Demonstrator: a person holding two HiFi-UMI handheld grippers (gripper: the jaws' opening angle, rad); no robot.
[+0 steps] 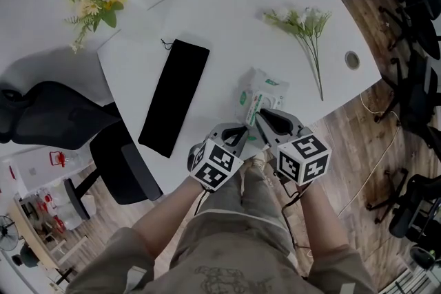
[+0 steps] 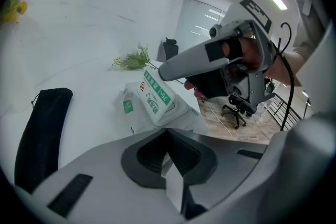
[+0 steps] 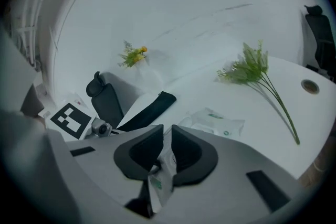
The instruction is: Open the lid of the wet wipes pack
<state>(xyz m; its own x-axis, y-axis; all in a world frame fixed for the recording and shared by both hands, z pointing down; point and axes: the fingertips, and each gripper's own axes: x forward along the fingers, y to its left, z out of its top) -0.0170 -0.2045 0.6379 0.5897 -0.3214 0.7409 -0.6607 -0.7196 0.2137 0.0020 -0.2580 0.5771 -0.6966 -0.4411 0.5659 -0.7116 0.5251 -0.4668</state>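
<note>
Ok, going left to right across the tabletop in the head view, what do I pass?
yellow flower bunch → black pouch → wet wipes pack → white flower sprig → round cable hole

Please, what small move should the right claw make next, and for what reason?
Probably lift the right claw a little higher, peeling the lid back. Its jaws are closed on the lid's free end, which already stands raised off the pack, while the left claw pinches the pack's near edge, steadying it.
</note>
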